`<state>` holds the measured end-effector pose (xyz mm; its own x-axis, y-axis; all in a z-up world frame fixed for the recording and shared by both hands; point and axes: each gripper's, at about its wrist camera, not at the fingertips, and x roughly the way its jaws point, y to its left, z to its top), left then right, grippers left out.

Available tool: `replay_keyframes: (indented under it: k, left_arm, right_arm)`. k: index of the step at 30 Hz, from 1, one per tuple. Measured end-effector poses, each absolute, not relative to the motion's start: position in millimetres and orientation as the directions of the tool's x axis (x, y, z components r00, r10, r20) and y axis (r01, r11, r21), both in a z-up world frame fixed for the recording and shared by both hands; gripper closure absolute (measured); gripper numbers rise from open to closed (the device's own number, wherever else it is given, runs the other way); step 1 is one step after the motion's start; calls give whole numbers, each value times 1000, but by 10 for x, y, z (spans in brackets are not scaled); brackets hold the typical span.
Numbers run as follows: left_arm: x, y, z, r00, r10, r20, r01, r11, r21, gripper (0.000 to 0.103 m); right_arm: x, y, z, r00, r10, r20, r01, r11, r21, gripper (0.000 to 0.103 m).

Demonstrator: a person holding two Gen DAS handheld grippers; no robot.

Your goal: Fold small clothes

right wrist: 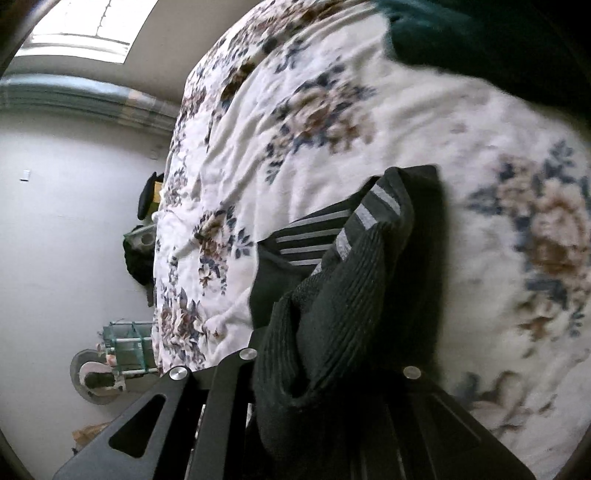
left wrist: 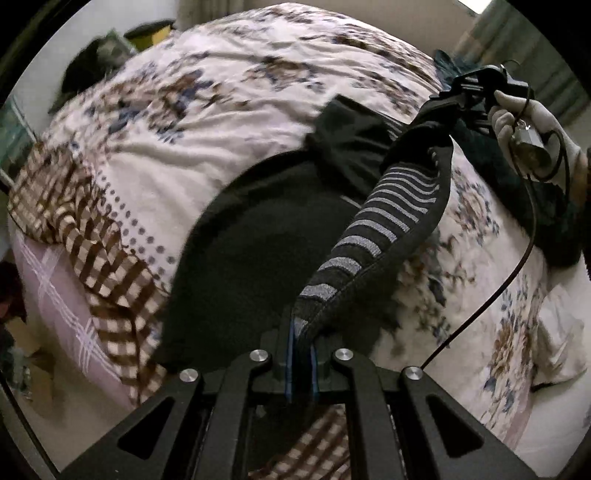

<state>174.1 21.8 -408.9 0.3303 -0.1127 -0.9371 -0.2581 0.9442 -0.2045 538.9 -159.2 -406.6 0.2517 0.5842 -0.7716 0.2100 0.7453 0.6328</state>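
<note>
A dark sock with grey stripes point(left wrist: 384, 218) hangs stretched between my two grippers above the bed. My left gripper point(left wrist: 303, 363) is shut on its toe end. My right gripper point(left wrist: 452, 98), held by a gloved hand, is shut on the cuff end at the upper right of the left wrist view. In the right wrist view the ribbed cuff point(right wrist: 332, 332) drapes over my right gripper point(right wrist: 325, 373) and hides its fingertips. A second dark striped sock point(right wrist: 306, 240) lies on the bed below. A large black garment point(left wrist: 258, 258) lies flat under the sock.
A floral bedspread point(left wrist: 229, 92) covers the bed. A brown checked cloth point(left wrist: 77, 221) lies at the left edge. A dark green garment point(right wrist: 461, 33) lies at the far side. A black cable point(left wrist: 517, 266) hangs from the right gripper. Floor clutter point(right wrist: 122, 347) stands beside the bed.
</note>
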Motion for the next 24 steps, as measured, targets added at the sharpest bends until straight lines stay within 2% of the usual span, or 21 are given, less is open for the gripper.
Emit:
replay_keyframes:
  k: [9,12,13,14,15,16,17,18,20,24]
  left_arm:
    - [1834,1153,-4871,248,-207,-946,-351,891,-287,98]
    - [1830,1340,-5111,201,-246,-948,-377,874,-307,94]
    - [1816,1405,-5158,182,-255,-950,-393,866,-308,94]
    - [1786,1488,-5185,166,-269,-949,-412,855,-315,88]
    - [1765,1547,-5186,157,-284,-946,-422,847,-324,80]
    - [1740,1595,-5176,151,-297,-943,-427,840,-333,58]
    - [1706,1662,-5155,144,-306,-941,-433,836,-337,38]
    - [1674,1726,-5125,145,-314,-938,-436,831,-345,35]
    - [1626,1863,-5035,157,-337,-929,-449,813,-371,34]
    - [1693,1912,-4929,176,-368,-913,-422,810,-408,34]
  right_arm:
    - [5958,-114,-4640,120,444,-888,161,874,458,94]
    - [6131,250,-4950,26,385,-922,166,908,384,91]
    - [6177,323,-5046,-5,380,-925,183,910,373,81]
    - [6203,352,-5084,-6,389,-921,197,904,380,76]
    - [6204,343,-5069,12,431,-902,212,881,423,61]
    - [6193,322,-5049,24,470,-882,220,858,464,42]
    - [6153,274,-4994,37,537,-843,228,817,530,34]
    - [6110,228,-4929,49,580,-813,233,785,574,28]
    - [5912,55,-4726,93,631,-770,229,739,634,28]
    - [5201,-323,-4343,143,566,-812,168,795,583,26]
